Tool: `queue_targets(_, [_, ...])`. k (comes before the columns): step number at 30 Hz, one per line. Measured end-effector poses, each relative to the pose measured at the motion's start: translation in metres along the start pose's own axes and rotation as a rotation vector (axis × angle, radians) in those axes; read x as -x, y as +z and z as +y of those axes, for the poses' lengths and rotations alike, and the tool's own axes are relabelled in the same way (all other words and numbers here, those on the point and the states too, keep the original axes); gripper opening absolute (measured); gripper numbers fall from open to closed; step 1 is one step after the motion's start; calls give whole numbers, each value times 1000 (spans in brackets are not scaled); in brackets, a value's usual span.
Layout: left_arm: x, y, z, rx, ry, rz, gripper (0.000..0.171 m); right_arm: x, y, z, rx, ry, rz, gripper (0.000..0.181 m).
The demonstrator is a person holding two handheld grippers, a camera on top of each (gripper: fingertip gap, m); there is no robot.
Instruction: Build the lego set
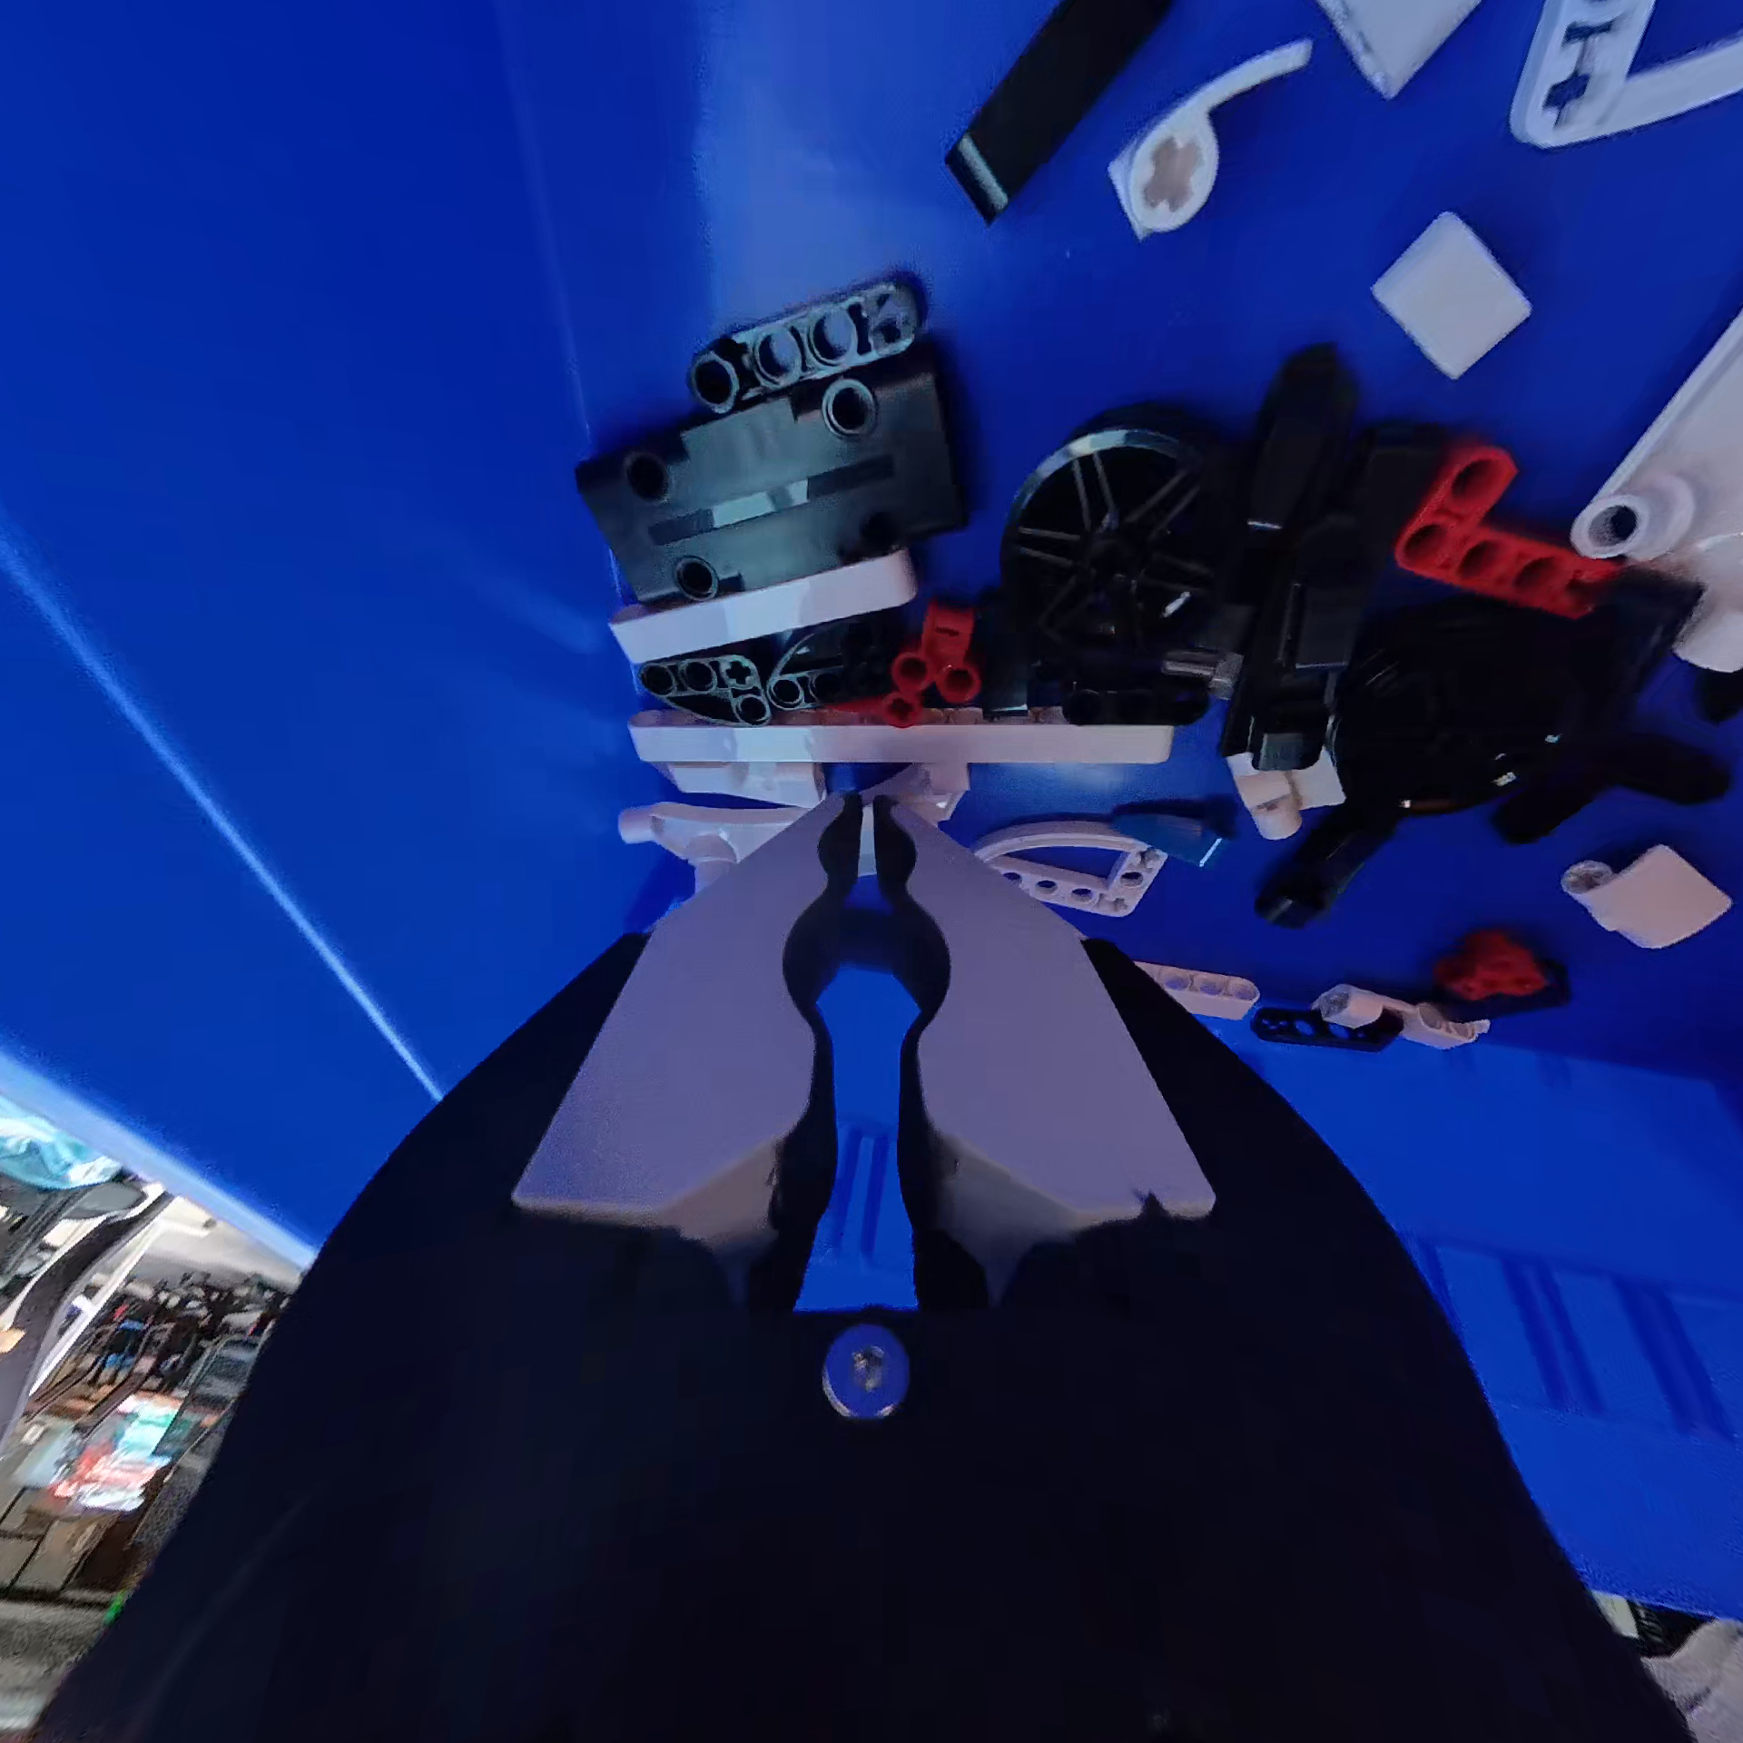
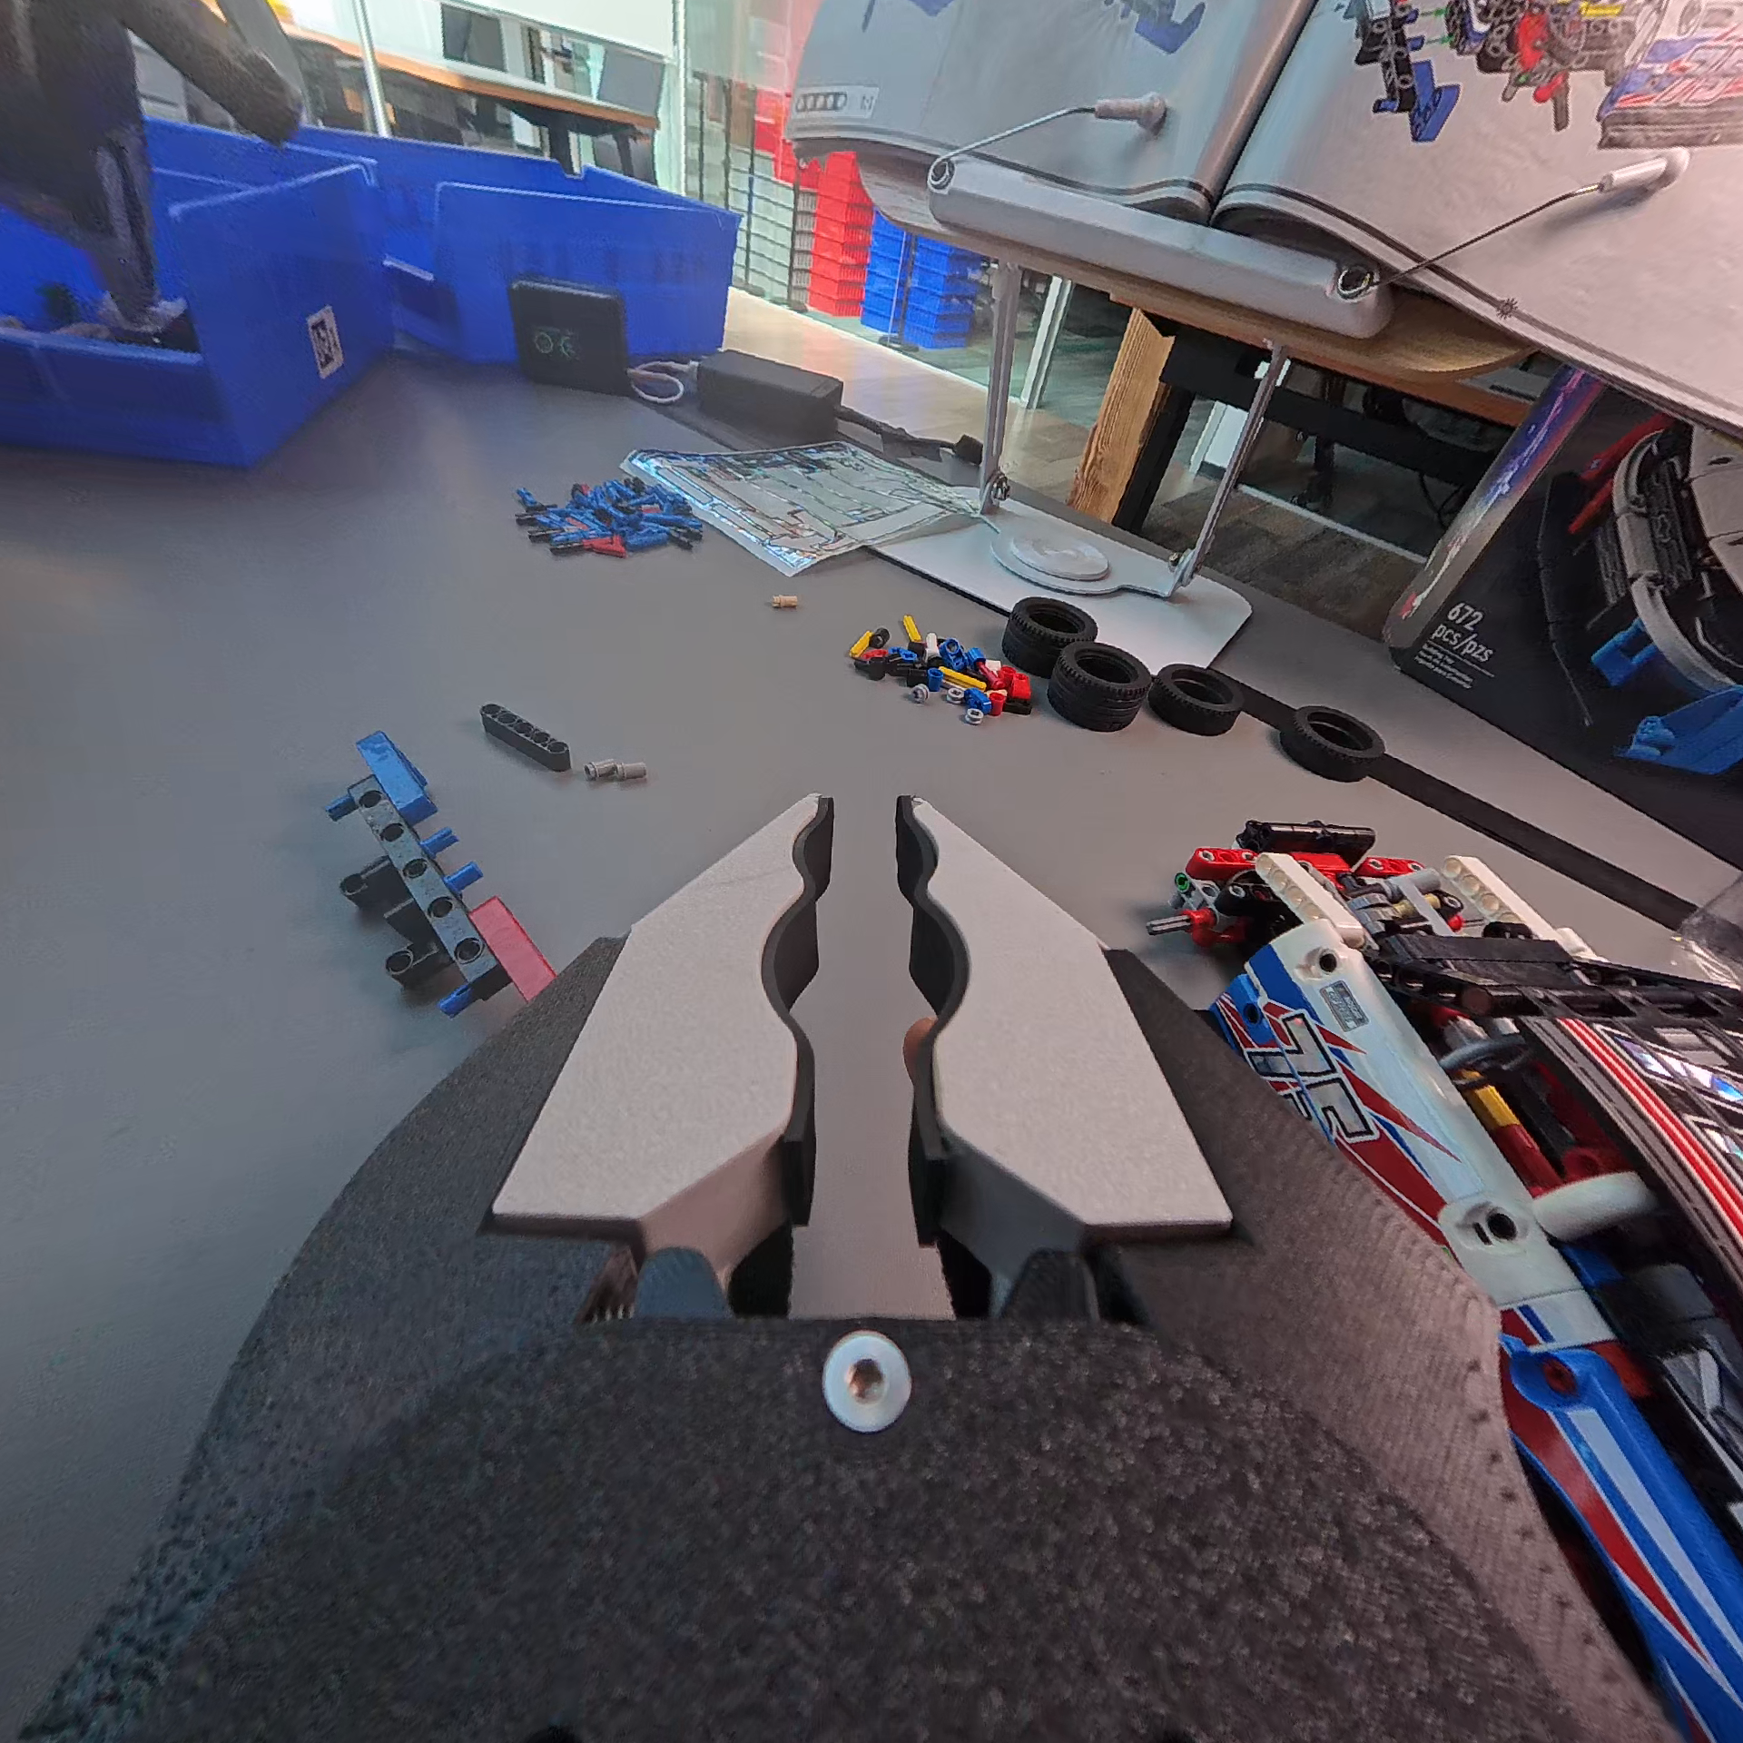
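In the left wrist view my left gripper [image 1: 864,802] reaches into a blue bin [image 1: 377,472]. Its jaws are almost together, the tips against small white pieces [image 1: 745,781] below a long white beam [image 1: 896,742]. I cannot tell whether a piece is pinched. Behind lie a black panel [image 1: 773,481], a black wheel rim [image 1: 1113,547] and a red L-beam [image 1: 1481,538]. In the right wrist view my right gripper [image 2: 864,802] is open and empty above the grey table [image 2: 189,660]. The partly built car [image 2: 1368,1085] is to its right, a grey beam sub-assembly with blue pins [image 2: 424,887] to its left.
On the table lie a black beam [image 2: 524,738], a grey pin [image 2: 615,771], several tyres [image 2: 1099,684], a pile of small mixed parts [image 2: 943,672], blue pins [image 2: 608,517] and a sticker sheet [image 2: 802,500]. The instruction book on its stand [image 2: 1179,245], the set's box [image 2: 1603,613] and blue bins [image 2: 283,283] stand behind.
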State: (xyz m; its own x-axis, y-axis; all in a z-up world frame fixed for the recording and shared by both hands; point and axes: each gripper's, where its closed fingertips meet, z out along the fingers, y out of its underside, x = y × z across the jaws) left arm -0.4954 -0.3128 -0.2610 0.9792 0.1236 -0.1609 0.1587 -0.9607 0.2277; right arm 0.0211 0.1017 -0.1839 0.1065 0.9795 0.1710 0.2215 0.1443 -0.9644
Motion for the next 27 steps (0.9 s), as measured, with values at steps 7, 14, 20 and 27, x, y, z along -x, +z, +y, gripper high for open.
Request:
queue_targets(7, [-15,-13,-33,-293,-51,125,6,1,0,1,4,-2,-4,11])
queue_targets(14, [-29,-47,-72,-527,-20,150,28,0,1,1,8,-5,1,11])
queue_targets(20, [-80,-51,-60,-434,87,343,58,0,1,1,8,-6,3,11])
queue_targets(27, [-93,-25,-41,-304,191,227,58,1,1,1,11,-4,-3,11])
